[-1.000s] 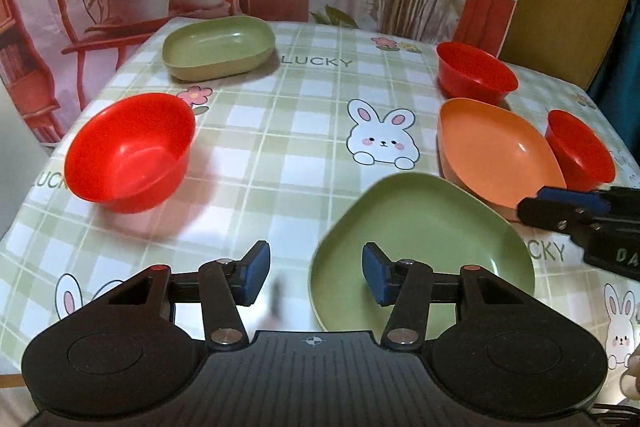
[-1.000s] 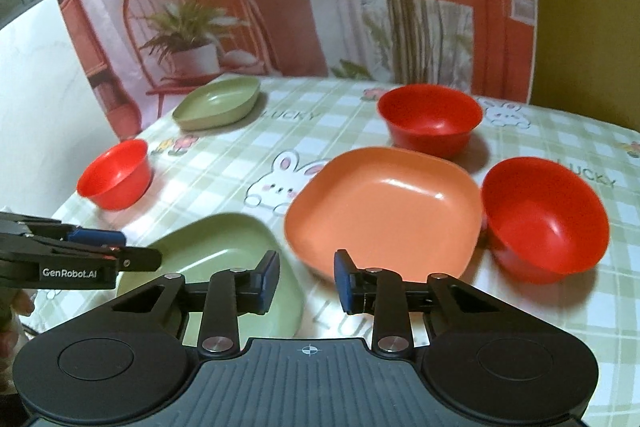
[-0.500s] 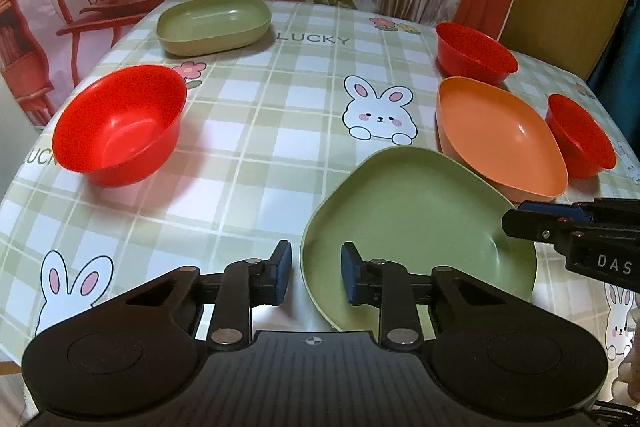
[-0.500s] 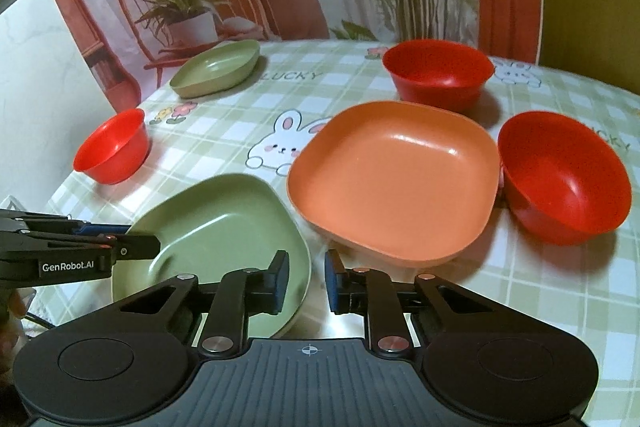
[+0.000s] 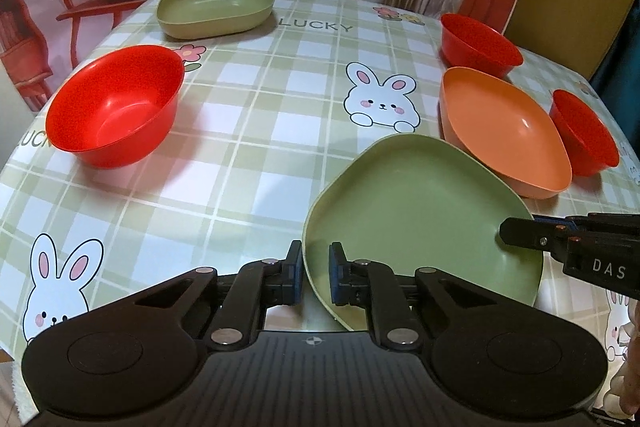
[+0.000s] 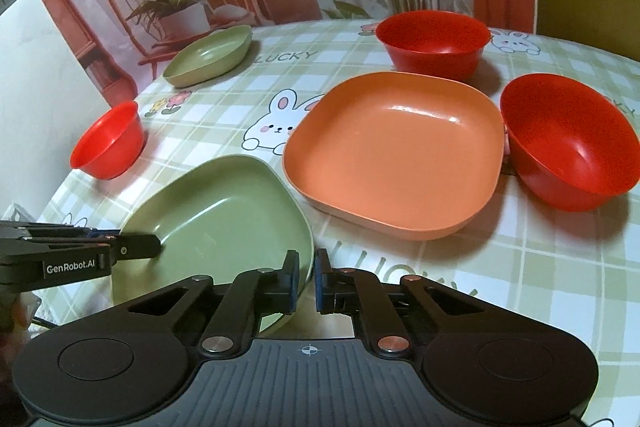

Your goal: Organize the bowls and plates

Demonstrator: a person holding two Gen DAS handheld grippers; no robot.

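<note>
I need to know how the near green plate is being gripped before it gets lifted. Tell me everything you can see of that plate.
The near green plate is a shallow, matte olive dish with rounded corners and a raised rim, plastic by its look, empty and clean. It sits at the near edge of the checked tablecloth, close beside the orange plate. The left gripper is shut on its near left rim, one pad inside and one outside. The right gripper is shut on the opposite rim. Both have just been closing.

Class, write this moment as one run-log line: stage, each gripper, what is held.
stage: gripping | left gripper: just closed on near square green plastic plate rim | right gripper: just closed on same plate's opposite rim | plate: on table
</note>
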